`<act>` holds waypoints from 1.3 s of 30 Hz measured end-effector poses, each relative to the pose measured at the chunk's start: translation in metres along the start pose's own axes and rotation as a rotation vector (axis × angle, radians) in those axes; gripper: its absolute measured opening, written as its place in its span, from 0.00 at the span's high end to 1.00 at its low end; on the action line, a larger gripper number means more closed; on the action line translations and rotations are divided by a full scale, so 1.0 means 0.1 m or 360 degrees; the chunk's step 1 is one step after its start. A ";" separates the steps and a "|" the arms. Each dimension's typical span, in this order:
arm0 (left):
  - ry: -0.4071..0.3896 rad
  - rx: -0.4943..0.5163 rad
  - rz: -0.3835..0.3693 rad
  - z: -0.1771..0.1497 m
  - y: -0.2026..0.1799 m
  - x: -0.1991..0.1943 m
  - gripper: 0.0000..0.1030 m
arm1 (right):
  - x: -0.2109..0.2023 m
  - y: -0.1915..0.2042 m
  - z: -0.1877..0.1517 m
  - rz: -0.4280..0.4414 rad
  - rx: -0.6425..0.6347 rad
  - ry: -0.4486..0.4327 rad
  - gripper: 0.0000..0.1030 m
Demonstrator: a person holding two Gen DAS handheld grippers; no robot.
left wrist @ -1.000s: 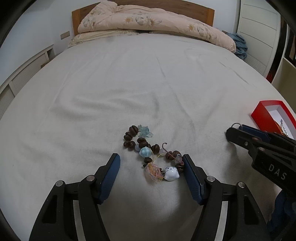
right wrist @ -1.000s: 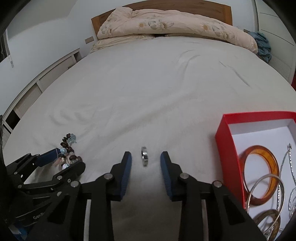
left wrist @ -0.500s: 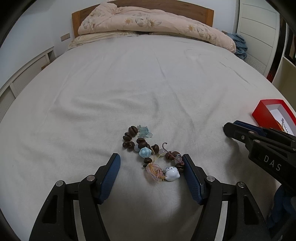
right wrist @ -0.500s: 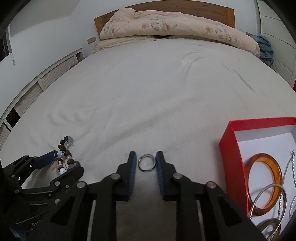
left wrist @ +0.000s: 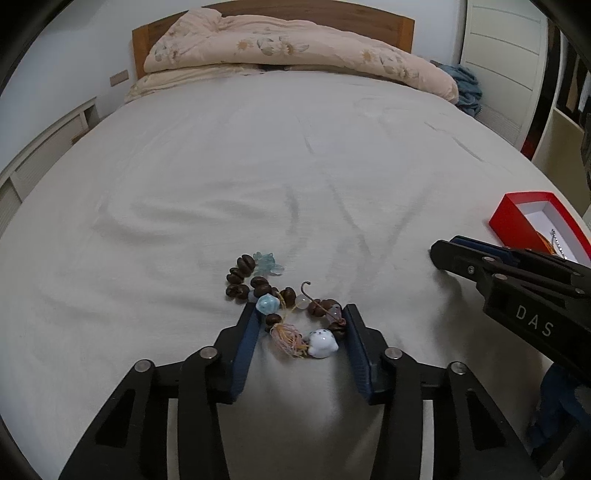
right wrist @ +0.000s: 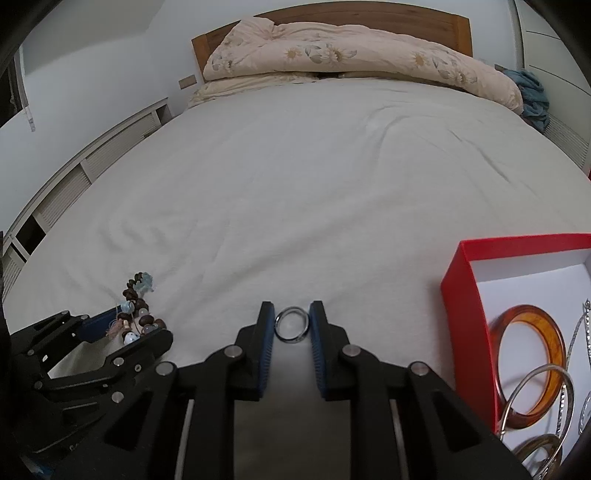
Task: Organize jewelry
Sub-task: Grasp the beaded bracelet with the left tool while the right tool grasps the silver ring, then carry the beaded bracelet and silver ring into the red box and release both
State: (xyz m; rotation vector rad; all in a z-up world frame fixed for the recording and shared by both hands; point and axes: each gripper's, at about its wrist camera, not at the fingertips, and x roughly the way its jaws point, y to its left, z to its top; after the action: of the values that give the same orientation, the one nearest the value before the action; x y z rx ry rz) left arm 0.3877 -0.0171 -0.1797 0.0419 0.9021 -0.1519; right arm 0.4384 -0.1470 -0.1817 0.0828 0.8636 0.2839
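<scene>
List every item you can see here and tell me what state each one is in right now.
Left tool: closing around the bead bracelet, no firm grip visible.
Bead bracelet: bunched on the bed.
Right tool: shut on the ring.
Ring: pinched between the pads.
Red box: open, bangles inside.

A wide bed (left wrist: 258, 166) under a pale sheet fills the room; a floral quilt (left wrist: 295, 55) lies bunched against its wooden headboard (left wrist: 369, 16); white louvred cabinets (right wrist: 92, 173) flank the bed's left side.
</scene>
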 end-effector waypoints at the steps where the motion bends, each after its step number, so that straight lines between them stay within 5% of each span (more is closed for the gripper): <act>1: 0.0000 -0.0002 -0.0004 0.00 0.00 0.00 0.58 | 0.00 0.00 0.00 0.0002 -0.0001 0.0000 0.82; 10: -0.0017 -0.0043 -0.0086 -0.01 0.07 -0.04 0.81 | 0.00 -0.02 0.00 0.0018 0.0003 0.0002 0.83; 17: -0.0031 -0.0084 -0.0110 -0.02 0.10 -0.09 0.81 | -0.06 -0.03 -0.03 0.0054 0.0015 -0.0022 0.83; 28: -0.0035 -0.0020 0.0038 -0.02 -0.06 -0.25 0.82 | -0.27 0.06 -0.11 0.0116 0.0051 -0.0025 0.83; 39: -0.0071 0.0008 0.0074 -0.05 -0.18 -0.73 0.82 | -0.76 0.26 -0.21 0.0149 0.0049 -0.0039 0.83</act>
State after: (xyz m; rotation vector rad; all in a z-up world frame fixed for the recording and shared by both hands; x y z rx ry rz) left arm 0.3365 -0.0256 -0.1253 0.0640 0.8558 -0.1115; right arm 0.3697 -0.1445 -0.1344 0.1552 0.8410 0.3565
